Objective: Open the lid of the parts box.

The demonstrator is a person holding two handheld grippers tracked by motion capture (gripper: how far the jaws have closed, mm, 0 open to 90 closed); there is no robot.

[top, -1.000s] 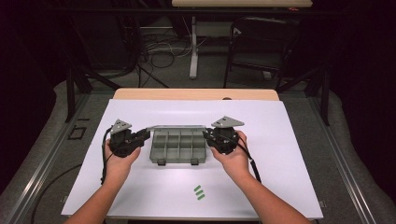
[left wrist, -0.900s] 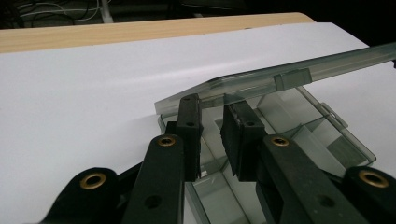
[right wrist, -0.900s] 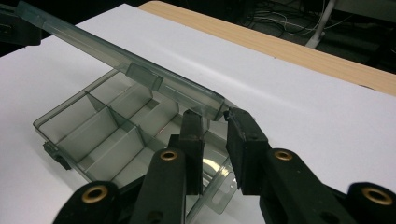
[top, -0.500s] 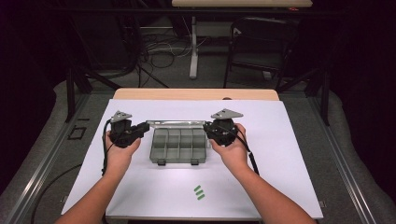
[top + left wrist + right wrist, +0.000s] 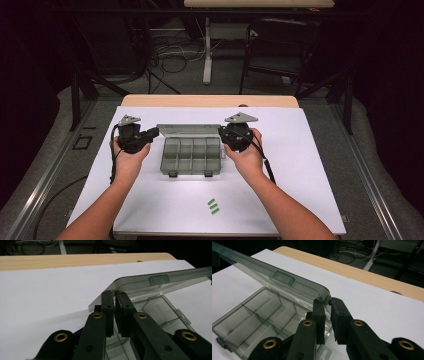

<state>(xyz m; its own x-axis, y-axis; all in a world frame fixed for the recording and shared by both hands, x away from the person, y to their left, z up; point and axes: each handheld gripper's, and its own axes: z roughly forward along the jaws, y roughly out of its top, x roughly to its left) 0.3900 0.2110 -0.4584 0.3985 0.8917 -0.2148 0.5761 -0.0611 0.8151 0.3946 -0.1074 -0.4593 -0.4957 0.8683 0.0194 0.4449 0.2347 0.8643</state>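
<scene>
Left gripper (image 5: 114,297) and right gripper (image 5: 327,303), jaws just closing, each pinch a corner of the lid (image 5: 189,130); swing both together, keeping the box (image 5: 191,157) flat.

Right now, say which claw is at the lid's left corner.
The left claw, jaws just closing on that lid corner; the right claw, also closing, pinches the right one.
</scene>
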